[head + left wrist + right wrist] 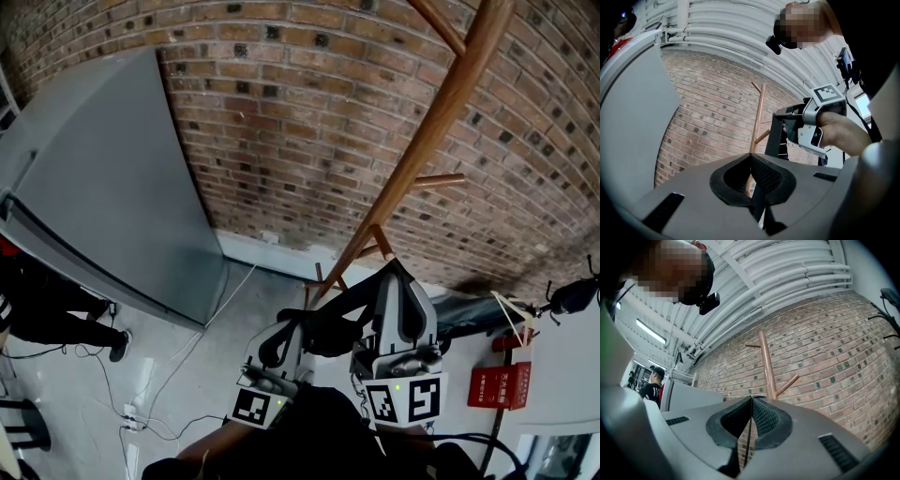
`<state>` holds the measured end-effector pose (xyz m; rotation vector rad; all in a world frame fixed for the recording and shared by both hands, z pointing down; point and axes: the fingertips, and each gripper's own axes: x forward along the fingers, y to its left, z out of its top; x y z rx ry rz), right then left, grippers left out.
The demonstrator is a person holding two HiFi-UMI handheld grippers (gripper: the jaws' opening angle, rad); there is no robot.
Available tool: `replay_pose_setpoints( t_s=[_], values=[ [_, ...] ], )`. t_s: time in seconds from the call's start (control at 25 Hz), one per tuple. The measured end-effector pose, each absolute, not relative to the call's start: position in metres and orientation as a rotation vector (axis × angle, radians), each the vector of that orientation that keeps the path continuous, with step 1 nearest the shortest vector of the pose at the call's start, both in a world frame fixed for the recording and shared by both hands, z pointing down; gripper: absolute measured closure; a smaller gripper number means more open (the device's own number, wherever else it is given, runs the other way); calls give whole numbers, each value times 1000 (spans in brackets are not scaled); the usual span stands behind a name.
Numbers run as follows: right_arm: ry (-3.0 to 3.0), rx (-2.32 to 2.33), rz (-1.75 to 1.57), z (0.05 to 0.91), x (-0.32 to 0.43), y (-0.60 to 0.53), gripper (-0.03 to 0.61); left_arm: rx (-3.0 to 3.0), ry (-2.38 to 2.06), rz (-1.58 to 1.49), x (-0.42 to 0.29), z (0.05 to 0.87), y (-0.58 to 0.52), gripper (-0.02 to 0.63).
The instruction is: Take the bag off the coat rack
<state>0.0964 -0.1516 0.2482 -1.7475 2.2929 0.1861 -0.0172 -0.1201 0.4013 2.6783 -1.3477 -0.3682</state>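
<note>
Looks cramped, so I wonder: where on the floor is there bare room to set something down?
Bare floor lies between the grey panel and the coat rack. Cables crowd the lower left; a red box sits right.

The left gripper (750,157) had its jaws pressed together, the black pads (766,176) meeting at the tips with only a narrow slit behind them. The right gripper (752,398) was likewise closed, its pads touching at the tip. Both pointed forward and up, side by side, with the right jaws reaching further ahead than the left. A hand (841,136) wrapped the right gripper's handle behind its jaws, below the marker cube (828,93).
</note>
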Motion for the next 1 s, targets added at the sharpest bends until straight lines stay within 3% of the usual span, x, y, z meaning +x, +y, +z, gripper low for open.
replay_pose_setpoints(
  t_s=[0.8, 1.0],
  values=[
    [2270, -1794, 125, 266, 111, -119, 558, 2737, -1263, -369, 0, 393, -101, 597],
    [2278, -1808, 112, 274, 115, -112, 558, 2752, -1256, -498, 6, 375, -102, 597]
  ],
)
